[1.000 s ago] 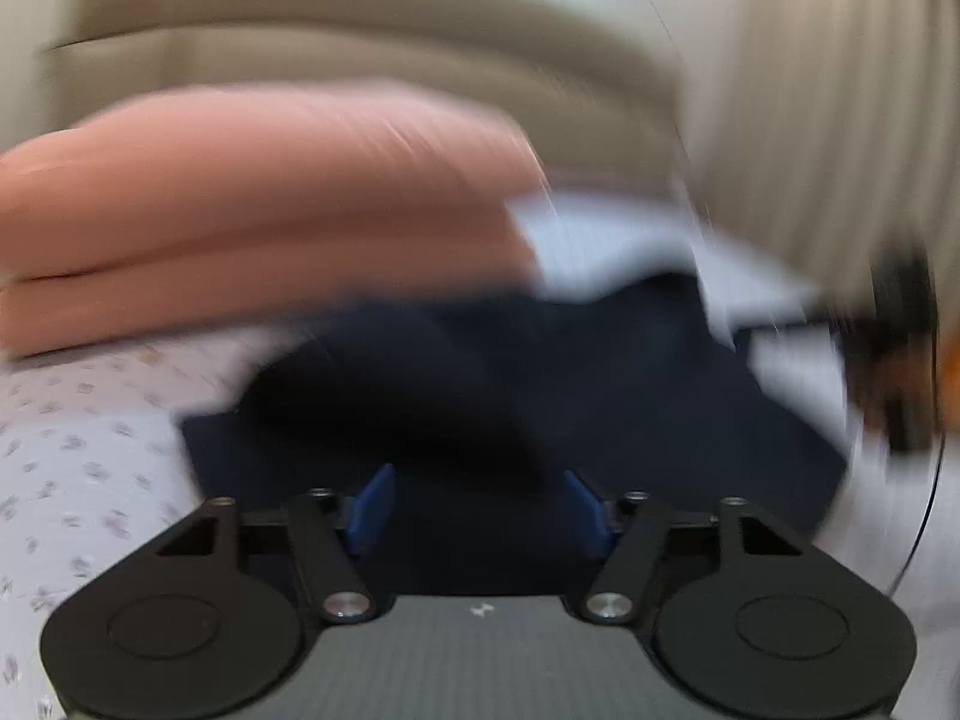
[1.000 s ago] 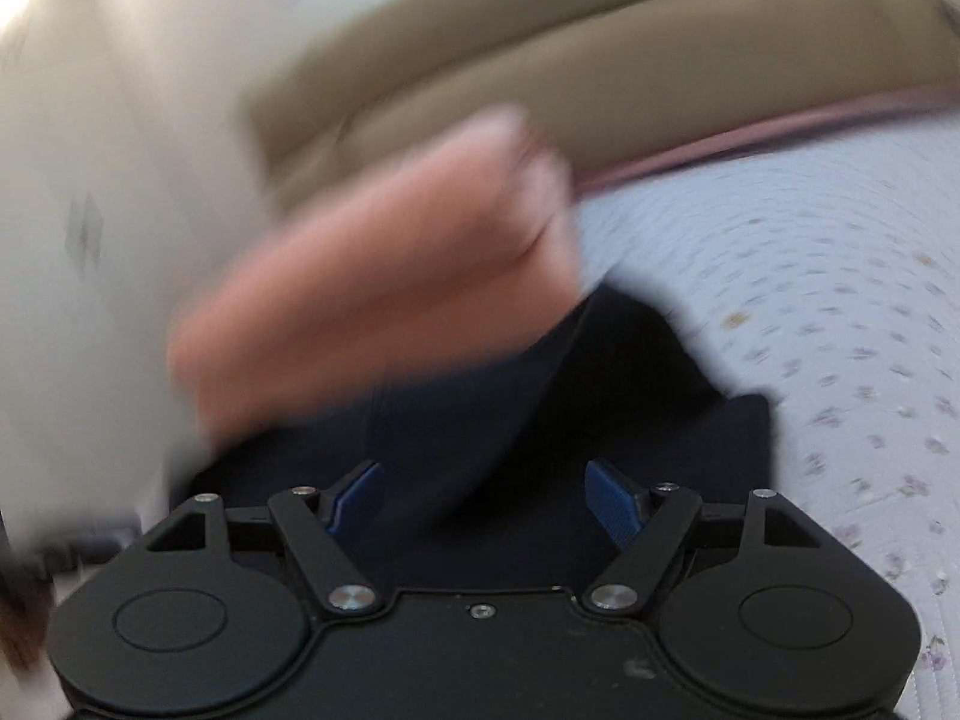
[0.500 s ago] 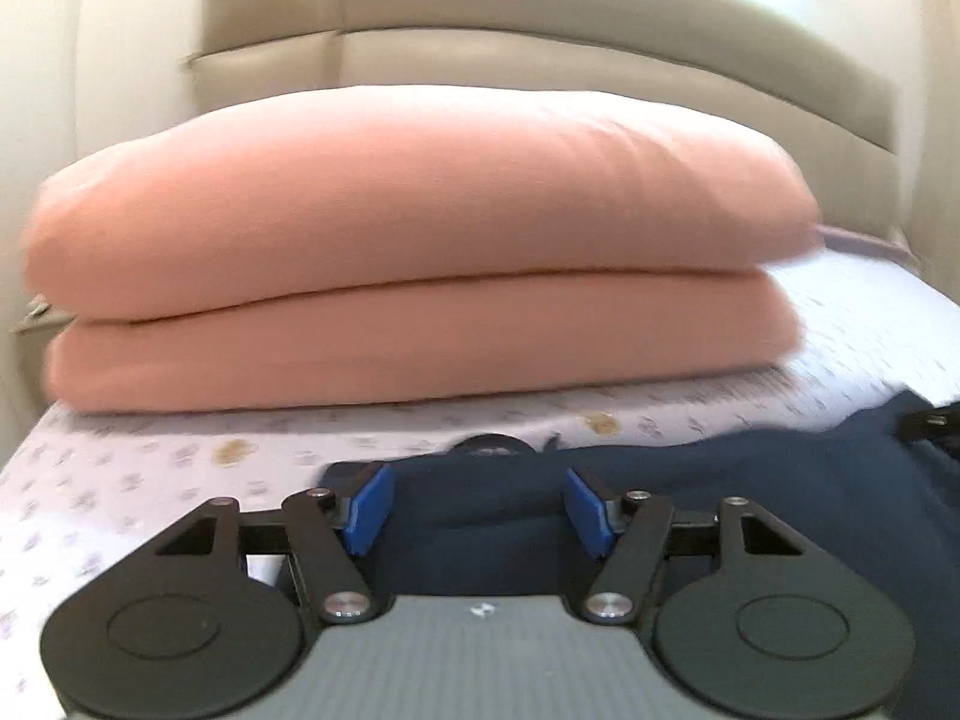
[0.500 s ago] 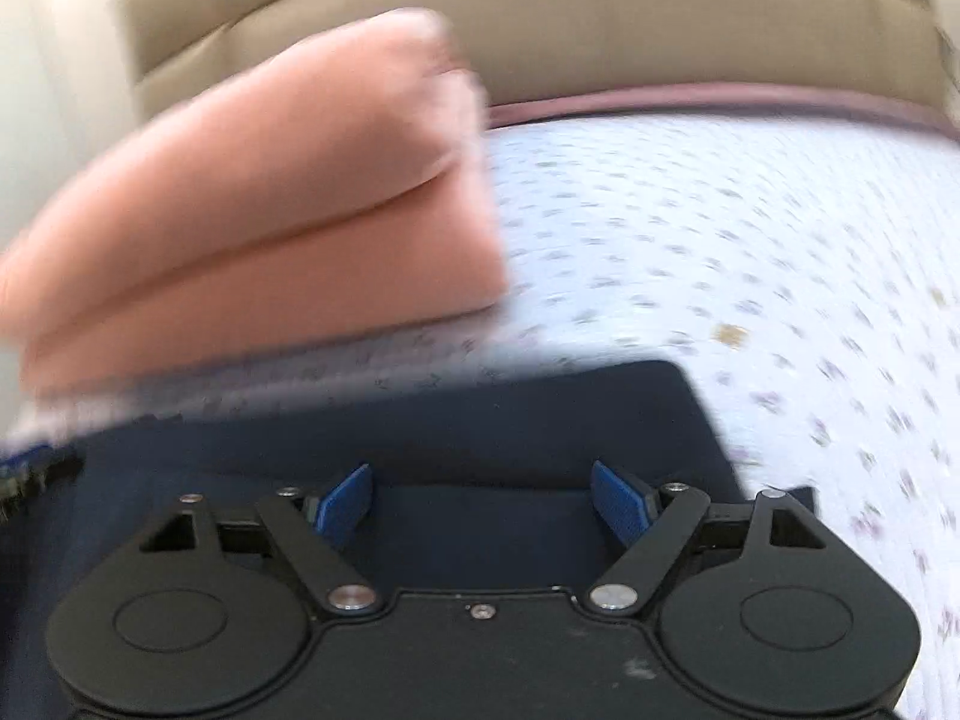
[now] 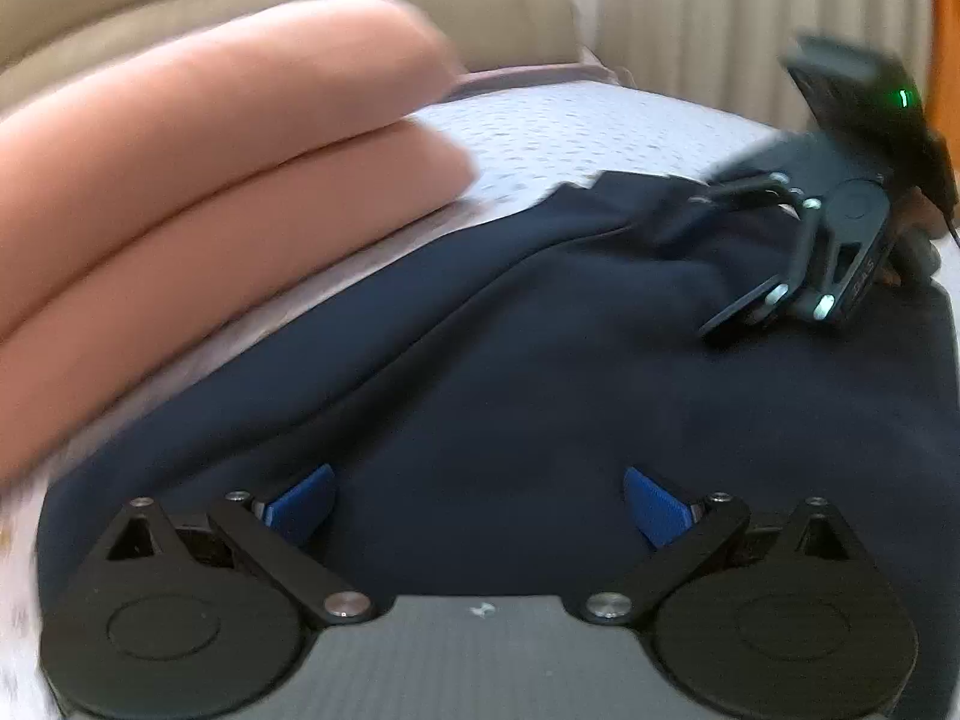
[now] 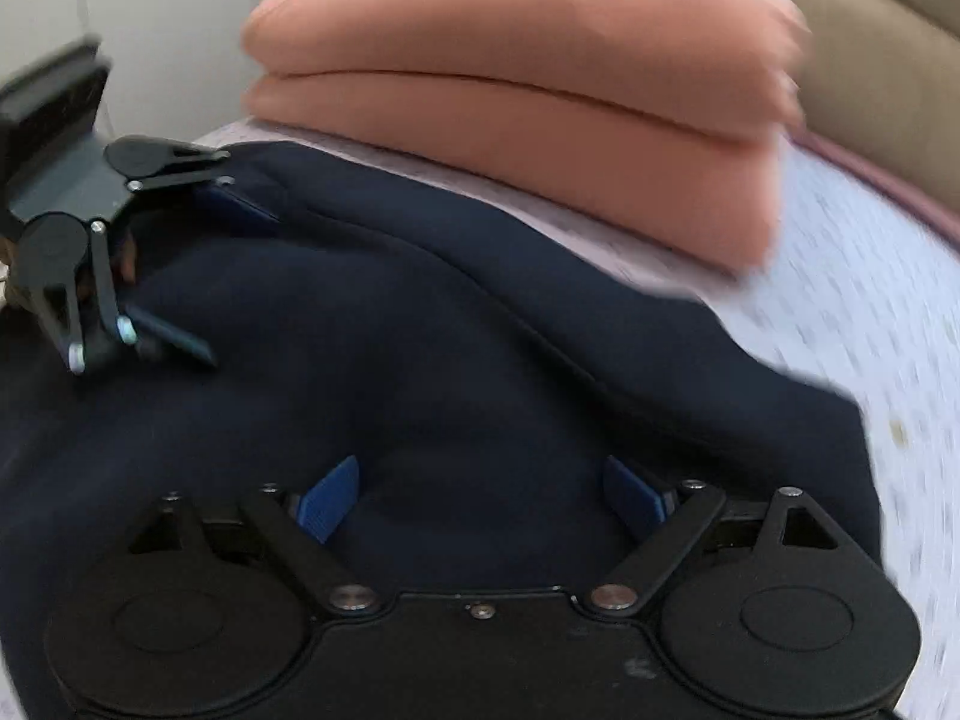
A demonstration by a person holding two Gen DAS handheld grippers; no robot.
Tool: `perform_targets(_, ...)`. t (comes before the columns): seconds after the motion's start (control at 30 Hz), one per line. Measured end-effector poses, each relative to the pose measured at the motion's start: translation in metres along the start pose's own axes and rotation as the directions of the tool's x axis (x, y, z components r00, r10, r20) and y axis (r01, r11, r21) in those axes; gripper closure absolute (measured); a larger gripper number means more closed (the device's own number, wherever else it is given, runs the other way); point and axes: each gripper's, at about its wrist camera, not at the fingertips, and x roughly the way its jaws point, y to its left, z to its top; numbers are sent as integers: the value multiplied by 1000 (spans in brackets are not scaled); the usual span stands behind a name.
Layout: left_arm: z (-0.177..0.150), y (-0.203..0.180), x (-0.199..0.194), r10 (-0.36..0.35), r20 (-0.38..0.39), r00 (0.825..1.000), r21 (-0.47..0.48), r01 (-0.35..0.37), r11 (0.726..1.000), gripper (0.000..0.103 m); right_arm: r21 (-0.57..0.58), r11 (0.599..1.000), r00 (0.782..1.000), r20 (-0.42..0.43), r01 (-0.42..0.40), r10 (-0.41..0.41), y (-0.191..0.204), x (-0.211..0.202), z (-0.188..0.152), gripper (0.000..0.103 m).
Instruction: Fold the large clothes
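Navy garment, curtain in left view only

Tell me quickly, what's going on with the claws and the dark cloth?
Left gripper and right gripper: jaws opening, nothing pinched. Navy garment lying rumpled on the bed. Pink pillows stacked just behind it.

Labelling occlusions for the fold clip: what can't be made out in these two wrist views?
- Garment type: near part hidden by the gripper body in both views.
- Pillows' left end: cut off by the left view's edge, blurred.
- Sheet print: motion-blurred, right view.
- Hands: hidden behind each gripper.
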Motion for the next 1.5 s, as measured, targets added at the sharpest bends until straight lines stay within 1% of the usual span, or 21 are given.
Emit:
perform_targets(0.07, -11, 13, -17, -17, -1, 1000, -40, 17, 999, 0, 23, 998, 999, -6, 51, -51, -9, -12, -15, 0)
perform_targets(0.13, -17, 16, -28, 19, -15, 1000, -22, -19, 1000, 0, 73, 995, 997, -31, 74, -72, -17, -21, -17, 0)
perform_targets(0.2, -21, 9, -40, 126, -46, 991, 30, -124, 992, 0, 85, 988, 990, -80, 125, -119, -15, -31, -8, 0)
perform_targets(0.23, -15, 11, -44, 172, -70, 983, 18, -171, 985, 0, 77, 986, 987, -68, 151, -146, -8, -42, -1, 1)
perform_targets(0.27, -10, 10, -54, 168, -67, 983, -6, -169, 986, 4, 64, 987, 989, -23, 149, -147, 0, -57, 5, 4)
perform_targets(0.33, 1, -9, -74, 127, 0, 992, 9, -127, 992, 2, 21, 1000, 996, 90, -5, 3, 26, -83, 19, 4)
perform_targets(0.4, 15, -45, -79, 89, 51, 995, 132, -95, 987, 0, -103, 985, 985, 86, -141, 150, 61, -83, 27, 1)
perform_targets(0.5, 23, -97, -53, 39, -32, 999, 324, -27, 946, 0, -296, 948, 992, -68, -117, 101, 108, -50, 18, 0)
perform_targets(0.53, 17, -105, -41, 42, -72, 997, 350, -14, 936, 0, -345, 933, 989, -138, -101, 56, 116, -33, 4, 0)
perform_targets(0.57, 7, -107, -31, 55, -100, 993, 348, -17, 937, 0, -338, 935, 988, -142, -110, 65, 112, -28, -9, 0)
perform_targets(0.63, -15, -89, -35, 9, -57, 998, 213, 3, 977, 0, -230, 964, 990, -72, -133, 120, 91, -37, -29, 0)
perform_targets(0.7, -34, -77, -50, -6, -39, 999, 136, 12, 991, 0, -272, 959, 997, -38, -82, 74, 87, -52, -46, 0)
perform_targets(0.8, -67, -73, -71, 50, -42, 998, 185, -42, 982, 0, -234, 971, 998, -37, -53, 46, 72, -67, -62, 0)
perform_targets(0.87, -84, -58, -92, 64, -36, 997, 110, -60, 992, 0, -189, 981, 998, -49, -45, 36, 63, -78, -77, 0)
perform_targets(0.97, -104, -50, -116, 143, -23, 990, 89, -140, 986, 0, -254, 966, 995, -68, 49, -69, 64, -93, -102, 0)
perform_targets(1.03, -113, -42, -129, 169, -41, 985, 27, -168, 985, 0, -130, 988, 992, -87, 78, -90, 45, -102, -112, 0)
perform_targets(1.13, -121, -19, -147, 116, -79, 990, -194, -129, 972, 0, 27, 989, 973, -182, 147, -140, 23, -125, -122, 0)
perform_targets(1.2, -122, -6, -157, 136, -73, 988, -263, -151, 953, 0, 124, 967, 962, -188, 222, -196, 22, -143, -111, 3)
perform_targets(1.27, -121, 10, -164, 88, -28, 996, -365, -92, 926, 0, 214, 950, 973, -33, 228, -227, 33, -168, -90, 0)
perform_targets(1.37, -110, 37, -160, 68, 30, 997, -495, -45, 867, 0, 375, 911, 959, 145, 174, -243, 52, -169, -44, 0)
perform_targets(1.5, -78, 50, -115, 89, 12, 996, -484, -72, 872, 0, 467, 873, 970, 112, 142, -218, 71, -117, 27, 0)
